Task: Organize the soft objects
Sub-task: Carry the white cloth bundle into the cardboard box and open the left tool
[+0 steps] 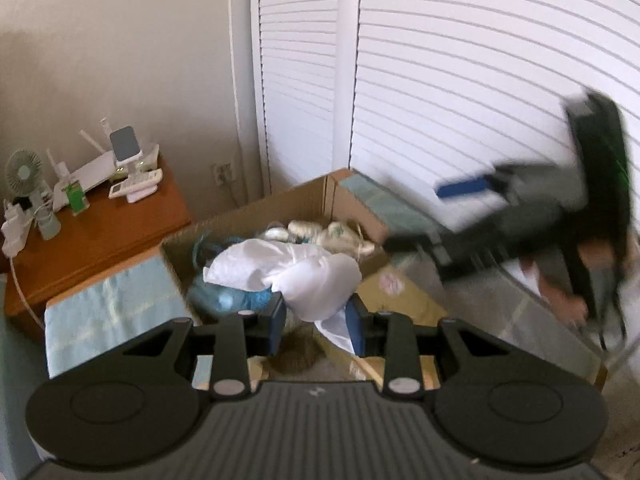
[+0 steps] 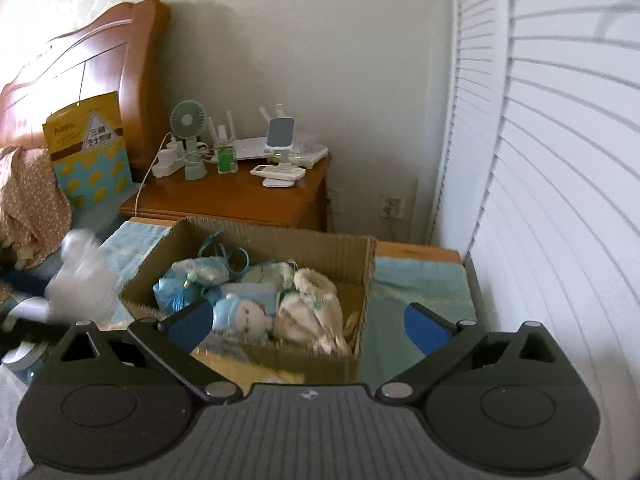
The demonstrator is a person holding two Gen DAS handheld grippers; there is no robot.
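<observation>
Presently a white cloth (image 1: 298, 276) is pinched between the blue pads of the left hand-held gripper (image 1: 316, 326), whose jaws are closed narrowly on it, and it is held just above the open cardboard box (image 2: 340, 248). Inside that box, blue and cream soft toys (image 2: 256, 300) are seen piled together. Meanwhile the right hand-held gripper (image 2: 306, 322) is held over the box's near edge, spread wide with nothing gripped.

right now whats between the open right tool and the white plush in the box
In the right wrist view, only the cardboard box's near wall lies between the right tool and the white plush; nothing else intervenes.
</observation>
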